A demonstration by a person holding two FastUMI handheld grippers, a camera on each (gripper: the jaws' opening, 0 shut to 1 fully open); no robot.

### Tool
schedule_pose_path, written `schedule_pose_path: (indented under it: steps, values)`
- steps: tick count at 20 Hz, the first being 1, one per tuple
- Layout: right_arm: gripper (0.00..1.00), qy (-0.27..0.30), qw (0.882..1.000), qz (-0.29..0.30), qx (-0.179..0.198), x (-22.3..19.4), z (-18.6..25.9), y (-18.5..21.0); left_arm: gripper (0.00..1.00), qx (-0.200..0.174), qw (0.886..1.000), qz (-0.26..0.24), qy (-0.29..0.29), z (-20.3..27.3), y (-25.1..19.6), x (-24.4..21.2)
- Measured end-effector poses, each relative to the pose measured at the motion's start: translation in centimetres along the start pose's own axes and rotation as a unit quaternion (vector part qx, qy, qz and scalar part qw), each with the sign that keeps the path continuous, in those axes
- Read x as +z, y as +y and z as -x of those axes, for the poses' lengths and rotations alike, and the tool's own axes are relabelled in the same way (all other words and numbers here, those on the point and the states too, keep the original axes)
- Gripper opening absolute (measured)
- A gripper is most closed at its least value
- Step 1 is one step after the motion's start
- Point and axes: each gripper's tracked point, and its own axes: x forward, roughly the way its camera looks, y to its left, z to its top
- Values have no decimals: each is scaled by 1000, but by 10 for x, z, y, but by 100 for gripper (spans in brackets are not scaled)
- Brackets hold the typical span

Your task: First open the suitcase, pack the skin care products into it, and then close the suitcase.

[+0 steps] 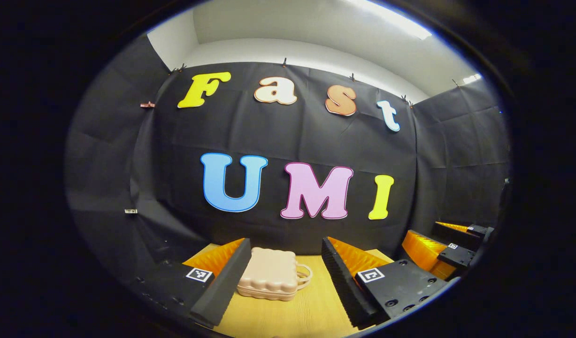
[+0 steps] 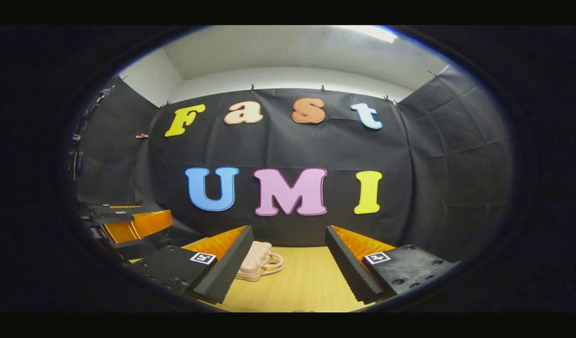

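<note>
I see the closed suitcase (image 1: 270, 273) lying flat on the wooden counter (image 1: 311, 310), handle toward 3 o'clock, at 12 o'clock from my left claw (image 1: 278, 277), whose fingers are spread wide and empty. My right claw (image 2: 288, 267) is likewise released, with the suitcase at its 11 o'clock

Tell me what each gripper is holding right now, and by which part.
Nothing is held. The left gripper and right gripper are both open and clear of the closed suitcase, which lies on the table ahead of them.
</note>
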Motion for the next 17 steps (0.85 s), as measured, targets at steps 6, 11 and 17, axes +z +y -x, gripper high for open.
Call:
schedule_pose_path:
  steps: [6, 11, 17]
  values:
    - [98, -28, 999, 24, 16, 10, -3, 23, 96, 4, 1000, -11, -6, -7, 16, 0]
    - [98, -33, 999, 30, 22, 11, -9, 32, 96, -7, 1000, -24, -5, -15, 15, -2]
    - [98, -20, 999, 45, 11, 3, -11, 28, 96, -9, 999, -38, -9, -23, 16, -4]
